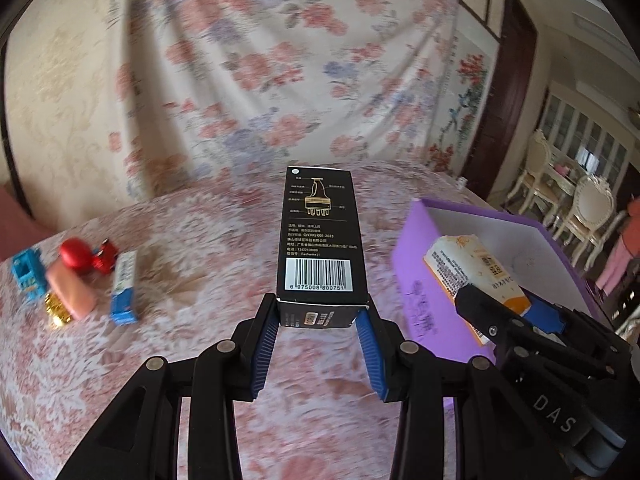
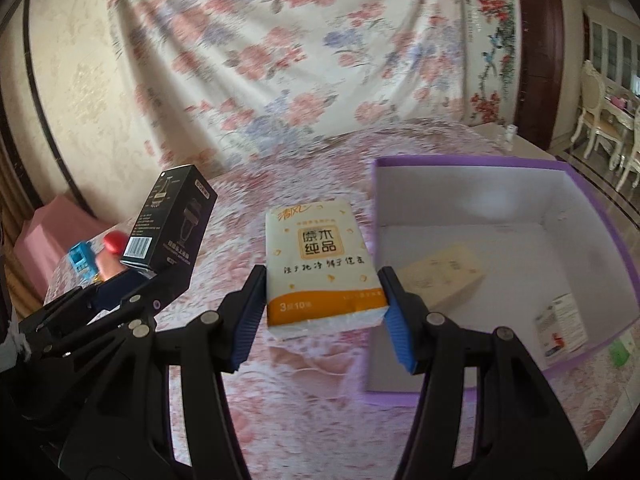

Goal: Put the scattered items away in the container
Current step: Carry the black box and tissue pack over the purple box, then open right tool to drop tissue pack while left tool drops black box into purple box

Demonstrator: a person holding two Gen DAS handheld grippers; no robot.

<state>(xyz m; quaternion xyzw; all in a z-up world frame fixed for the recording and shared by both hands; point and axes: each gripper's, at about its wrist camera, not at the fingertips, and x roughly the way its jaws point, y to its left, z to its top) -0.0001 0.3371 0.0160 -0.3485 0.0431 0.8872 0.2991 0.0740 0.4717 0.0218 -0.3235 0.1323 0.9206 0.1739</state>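
My left gripper (image 1: pixel 322 316) is shut on a tall black box (image 1: pixel 320 236) with a barcode, held above the floral tablecloth; it also shows in the right wrist view (image 2: pixel 168 224). My right gripper (image 2: pixel 322 296) is shut on a white and orange tissue pack (image 2: pixel 322 268), held just left of the purple container (image 2: pixel 600 208); the pack also shows in the left wrist view (image 1: pixel 472 268). The container (image 1: pixel 416 280) holds a beige box (image 2: pixel 444 276), a small white box (image 2: pixel 562 328) and a green item (image 2: pixel 620 350).
At the table's left lie a blue toy (image 1: pixel 28 274), a red ball (image 1: pixel 76 254), a red toy (image 1: pixel 106 256), a pink bar (image 1: pixel 72 292), a gold piece (image 1: pixel 56 312) and a blue and white box (image 1: pixel 124 288). Chairs (image 1: pixel 588 208) stand far right.
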